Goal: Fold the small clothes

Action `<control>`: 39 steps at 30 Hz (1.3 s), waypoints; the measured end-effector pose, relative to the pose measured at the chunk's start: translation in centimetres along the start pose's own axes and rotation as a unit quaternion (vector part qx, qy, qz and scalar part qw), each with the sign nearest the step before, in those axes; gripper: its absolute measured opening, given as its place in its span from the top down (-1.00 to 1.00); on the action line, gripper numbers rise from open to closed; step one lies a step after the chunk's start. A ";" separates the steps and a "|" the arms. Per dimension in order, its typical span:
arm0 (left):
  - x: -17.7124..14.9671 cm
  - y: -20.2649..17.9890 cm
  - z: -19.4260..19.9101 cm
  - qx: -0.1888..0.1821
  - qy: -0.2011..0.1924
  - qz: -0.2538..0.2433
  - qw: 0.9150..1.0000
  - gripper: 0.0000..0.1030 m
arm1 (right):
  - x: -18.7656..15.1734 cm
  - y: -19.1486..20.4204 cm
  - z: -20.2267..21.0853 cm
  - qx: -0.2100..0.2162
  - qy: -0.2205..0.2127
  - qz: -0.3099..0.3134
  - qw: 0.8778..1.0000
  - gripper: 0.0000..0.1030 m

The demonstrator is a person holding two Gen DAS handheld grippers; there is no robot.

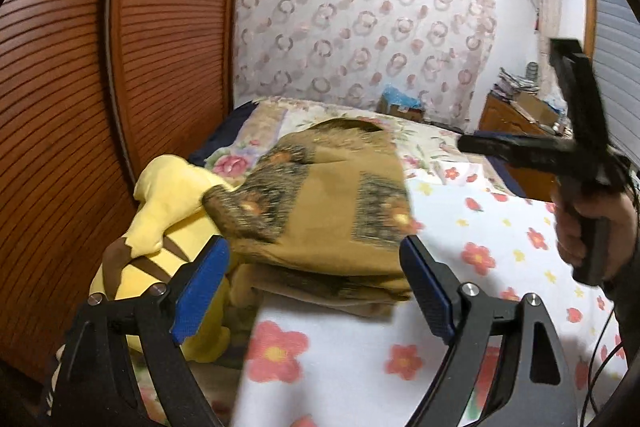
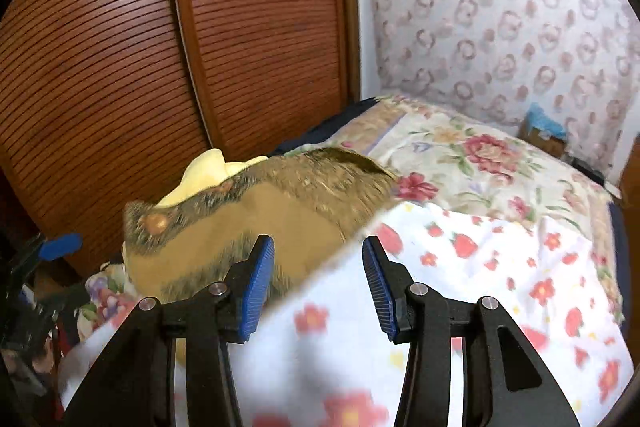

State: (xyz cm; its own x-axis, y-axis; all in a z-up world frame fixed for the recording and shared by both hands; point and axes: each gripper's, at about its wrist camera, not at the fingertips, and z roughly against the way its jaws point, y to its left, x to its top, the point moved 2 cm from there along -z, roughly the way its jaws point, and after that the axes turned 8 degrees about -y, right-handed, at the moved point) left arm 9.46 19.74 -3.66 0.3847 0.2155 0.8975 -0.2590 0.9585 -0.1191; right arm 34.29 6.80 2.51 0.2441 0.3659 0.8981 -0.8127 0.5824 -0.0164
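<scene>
Brown cloth point(image 1: 320, 211) sits folded by the yellow plush point(image 1: 168, 211); with left gripper point(image 1: 316, 287) spread wide and right gripper point(image 2: 318, 291) half-open, both empty, withdraw clear without snagging it.

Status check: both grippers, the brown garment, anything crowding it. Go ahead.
Left gripper open, empty. Right gripper open, empty. Brown patterned garment lies folded on the flowered sheet. Yellow plush toy sits against its left side.
</scene>
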 end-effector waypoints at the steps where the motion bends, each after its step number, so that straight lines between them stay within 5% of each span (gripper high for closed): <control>1: 0.0 -0.6 0.2 -0.005 -0.001 -0.005 1.000 -0.69 | -0.8 0.1 1.7 -0.006 -0.004 -0.004 1.000 0.07; 5: 0.1 -3.5 1.3 -0.027 -0.009 -0.021 0.999 -0.69 | -3.5 0.5 7.3 -0.032 -0.016 -0.023 0.999 0.07; 16: -0.4 -11.2 5.2 -0.075 -0.026 -0.062 0.995 -0.69 | -9.1 3.1 20.1 -0.103 -0.052 -0.053 0.992 -0.41; 26: 0.6 -15.6 8.0 -0.084 -0.049 -0.090 0.991 -0.69 | -12.6 5.0 29.5 -0.177 -0.107 -0.105 0.973 -0.43; 39: 2.9 -19.4 10.4 -0.118 -0.077 -0.094 0.986 -0.70 | -14.2 10.4 32.3 -0.236 -0.158 -0.104 0.953 -0.43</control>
State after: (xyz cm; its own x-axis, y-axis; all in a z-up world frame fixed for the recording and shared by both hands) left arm 6.41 -0.14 5.69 0.2626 0.0171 0.9647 0.0247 0.9994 -0.0245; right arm 5.25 -15.77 3.76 0.1424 0.0130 0.9897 -0.4172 0.9076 0.0481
